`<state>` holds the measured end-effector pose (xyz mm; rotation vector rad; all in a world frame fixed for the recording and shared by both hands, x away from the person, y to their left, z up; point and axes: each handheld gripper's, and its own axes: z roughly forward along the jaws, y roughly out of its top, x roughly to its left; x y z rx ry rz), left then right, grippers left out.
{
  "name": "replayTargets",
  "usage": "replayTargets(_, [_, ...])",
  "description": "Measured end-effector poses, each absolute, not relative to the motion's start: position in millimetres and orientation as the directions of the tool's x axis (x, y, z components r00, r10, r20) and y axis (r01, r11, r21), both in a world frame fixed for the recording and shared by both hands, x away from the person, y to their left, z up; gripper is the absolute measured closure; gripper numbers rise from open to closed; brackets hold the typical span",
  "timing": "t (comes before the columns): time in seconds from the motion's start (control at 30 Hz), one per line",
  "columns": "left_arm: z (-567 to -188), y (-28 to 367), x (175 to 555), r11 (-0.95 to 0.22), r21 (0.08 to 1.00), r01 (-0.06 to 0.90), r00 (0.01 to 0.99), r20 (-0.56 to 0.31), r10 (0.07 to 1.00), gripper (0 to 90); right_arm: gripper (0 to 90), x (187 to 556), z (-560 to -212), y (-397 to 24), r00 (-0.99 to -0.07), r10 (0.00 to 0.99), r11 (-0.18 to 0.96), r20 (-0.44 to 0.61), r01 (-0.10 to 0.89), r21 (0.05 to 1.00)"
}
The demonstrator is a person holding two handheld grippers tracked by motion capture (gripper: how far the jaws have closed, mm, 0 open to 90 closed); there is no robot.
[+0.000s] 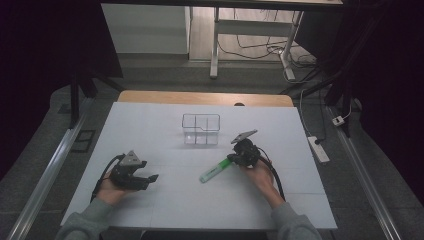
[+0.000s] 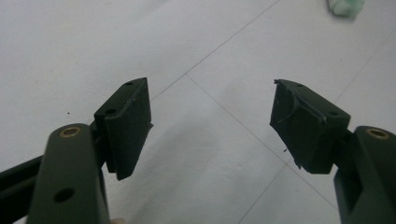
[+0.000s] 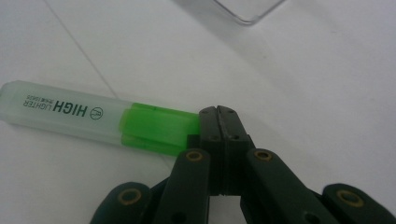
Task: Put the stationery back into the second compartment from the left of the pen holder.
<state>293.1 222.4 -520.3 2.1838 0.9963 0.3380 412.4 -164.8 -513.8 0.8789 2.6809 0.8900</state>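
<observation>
On the white surface: two hand-held grippers and a green highlighter, with a clear container farther back.
Left hand-held gripper: held low near the person's left, released; in the left gripper view its jaws stand wide apart over bare white sheet with nothing between them.
Right hand-held gripper: held at the right of centre, clenched; in the right gripper view the two jaws are pressed flat together, their tips touching the highlighter's green end.
Grip: whether any part of the marker is pinched between the jaws cannot be told.
Highlighter: lies flat on the surface, slanting from the right gripper down toward the person's left; its pale translucent barrel reads "HIGH LIGHTER".
Container: clear, divided into compartments, upright behind the marker and apart from it; one corner shows at the top of the right gripper view.
Hands: left hand, right hand, grey sleeves at the bottom edge.
</observation>
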Motion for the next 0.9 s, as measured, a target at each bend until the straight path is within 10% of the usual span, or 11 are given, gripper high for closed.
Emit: replayTargets(0.9, [-521.0, 220.8, 295.4, -0.468, 0.687, 0.556, 0.674, -0.043, 0.738, 28.4, 89.8, 387.5, -515.9, -126.2, -0.866, 0.5, 0.692, 0.028, 0.418, 0.588])
